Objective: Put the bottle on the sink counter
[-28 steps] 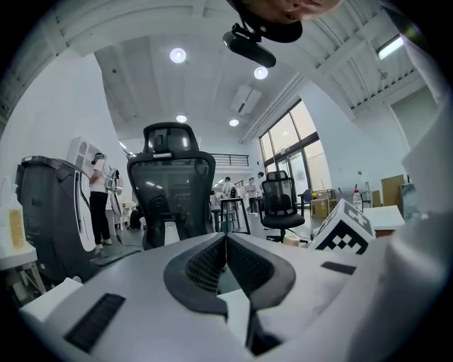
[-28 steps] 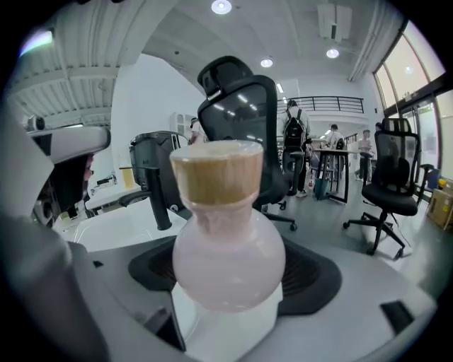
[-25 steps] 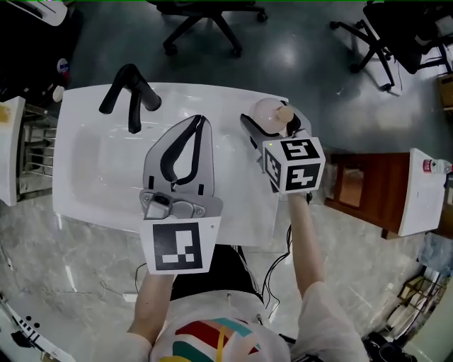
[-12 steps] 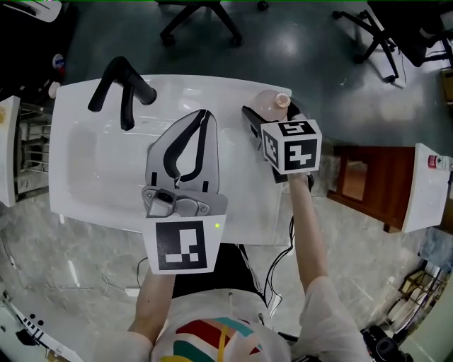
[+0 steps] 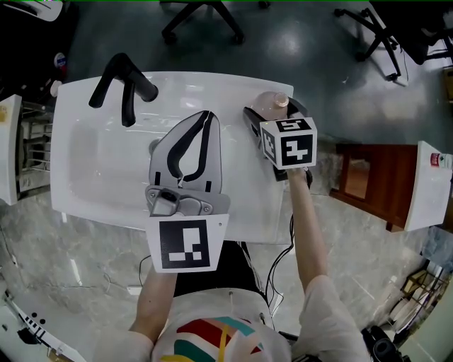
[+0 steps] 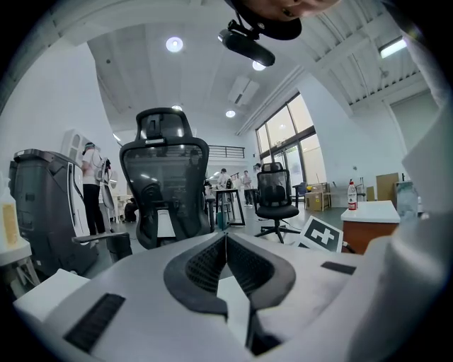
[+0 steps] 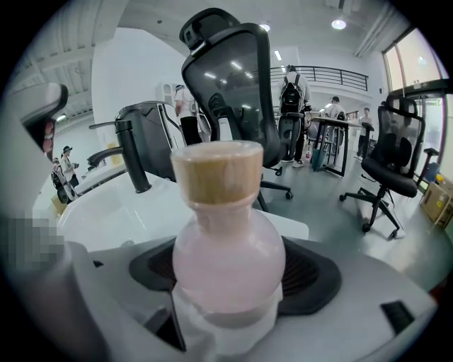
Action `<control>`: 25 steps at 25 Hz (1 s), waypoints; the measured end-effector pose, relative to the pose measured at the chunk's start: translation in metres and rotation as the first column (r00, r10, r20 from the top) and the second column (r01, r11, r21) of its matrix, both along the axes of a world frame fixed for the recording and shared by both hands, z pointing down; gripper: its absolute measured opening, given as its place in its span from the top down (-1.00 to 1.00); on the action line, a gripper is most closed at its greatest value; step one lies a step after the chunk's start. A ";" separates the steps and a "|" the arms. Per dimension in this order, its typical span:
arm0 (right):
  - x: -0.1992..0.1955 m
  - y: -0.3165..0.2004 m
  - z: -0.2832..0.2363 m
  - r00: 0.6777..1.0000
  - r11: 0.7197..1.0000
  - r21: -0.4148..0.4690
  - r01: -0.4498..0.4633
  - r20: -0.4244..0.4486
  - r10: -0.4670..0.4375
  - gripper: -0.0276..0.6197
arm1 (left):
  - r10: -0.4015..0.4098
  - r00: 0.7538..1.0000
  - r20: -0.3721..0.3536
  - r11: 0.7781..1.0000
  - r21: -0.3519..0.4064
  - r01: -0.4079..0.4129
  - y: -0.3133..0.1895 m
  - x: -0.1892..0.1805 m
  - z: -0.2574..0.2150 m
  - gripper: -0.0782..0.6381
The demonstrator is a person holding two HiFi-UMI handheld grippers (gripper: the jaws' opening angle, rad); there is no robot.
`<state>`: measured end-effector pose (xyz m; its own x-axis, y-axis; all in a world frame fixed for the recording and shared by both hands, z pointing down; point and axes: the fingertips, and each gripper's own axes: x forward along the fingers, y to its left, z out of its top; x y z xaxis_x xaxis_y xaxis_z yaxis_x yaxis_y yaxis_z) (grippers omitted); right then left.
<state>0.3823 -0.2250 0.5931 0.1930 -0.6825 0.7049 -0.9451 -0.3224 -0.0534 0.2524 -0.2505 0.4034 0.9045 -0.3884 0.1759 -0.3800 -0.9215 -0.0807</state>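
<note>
A pink round bottle (image 5: pixel 271 104) with a wooden cap (image 7: pixel 217 172) stands upright between the jaws of my right gripper (image 5: pixel 273 113), which is shut on its body (image 7: pixel 228 256). In the head view it is over the far right corner of the white sink counter (image 5: pixel 244 88); I cannot tell whether its base touches the counter. My left gripper (image 5: pixel 204 117) hovers over the basin (image 5: pixel 106 166), its jaws shut tip to tip with nothing between them (image 6: pixel 226 236).
A black faucet (image 5: pixel 124 85) stands at the counter's far left. Right of the sink are a brown wooden stand (image 5: pixel 359 182) and a white table (image 5: pixel 425 185). Office chairs (image 5: pixel 202 18) stand on the floor beyond. A white rack (image 5: pixel 13 152) is at the left.
Hardly anything differs: the head view has shifted a little, and the right gripper keeps its hold on the bottle at the same corner. The left gripper stays shut over the basin.
</note>
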 end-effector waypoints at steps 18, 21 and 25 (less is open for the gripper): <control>-0.001 0.000 0.002 0.999 0.999 0.027 0.030 -0.026 -0.029 -0.29 | 0.009 1.000 0.020 1.000 0.020 -0.010 0.006 0.007 0.001 0.73; 0.000 -0.001 0.000 0.997 0.998 0.033 0.048 -0.064 -0.045 -0.29 | 0.007 1.000 0.024 0.999 0.034 -0.008 0.004 0.006 -0.003 0.73; 0.001 -0.002 -0.010 0.996 0.998 0.045 0.050 -0.072 -0.047 -0.29 | -0.005 1.000 0.020 0.999 0.040 0.004 0.003 0.003 -0.010 0.73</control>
